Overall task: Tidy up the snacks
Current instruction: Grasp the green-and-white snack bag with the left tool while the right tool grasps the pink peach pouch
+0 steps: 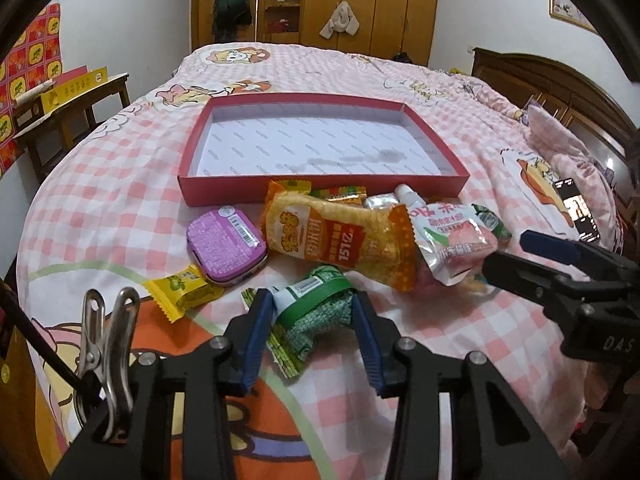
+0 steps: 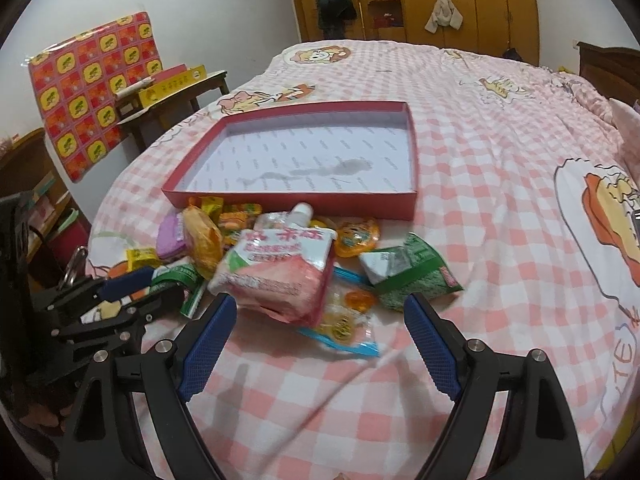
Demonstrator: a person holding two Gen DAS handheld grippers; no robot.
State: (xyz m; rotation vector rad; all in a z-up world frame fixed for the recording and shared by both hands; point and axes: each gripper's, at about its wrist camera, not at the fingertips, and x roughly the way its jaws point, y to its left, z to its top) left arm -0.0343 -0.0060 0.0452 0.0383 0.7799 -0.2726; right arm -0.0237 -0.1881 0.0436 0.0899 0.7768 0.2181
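A shallow red box (image 1: pixel 320 190) (image 2: pixel 280 204) lies empty on the pink checked bed. Before it is a heap of snacks: an orange bag (image 1: pixel 340 240), a pink spouted pouch (image 1: pixel 452 240) (image 2: pixel 276 272), a purple tin (image 1: pixel 226 244) and a yellow candy (image 1: pixel 182 286). My left gripper (image 1: pixel 310 316) (image 2: pixel 132 280) is shut on a green snack packet (image 1: pixel 316 304) at the heap's near edge. My right gripper (image 2: pixel 320 300) (image 1: pixel 508 252) stands wide open, its fingers either side of the pouch and a clear jelly packet (image 2: pixel 344 320) without touching them.
A second green packet (image 2: pixel 412 276) and an orange jelly cup (image 2: pixel 356 236) lie right of the pouch. A phone (image 1: pixel 580 212) rests on the bed at the right. A wooden side table (image 2: pixel 172 84) with a yellow box stands left of the bed.
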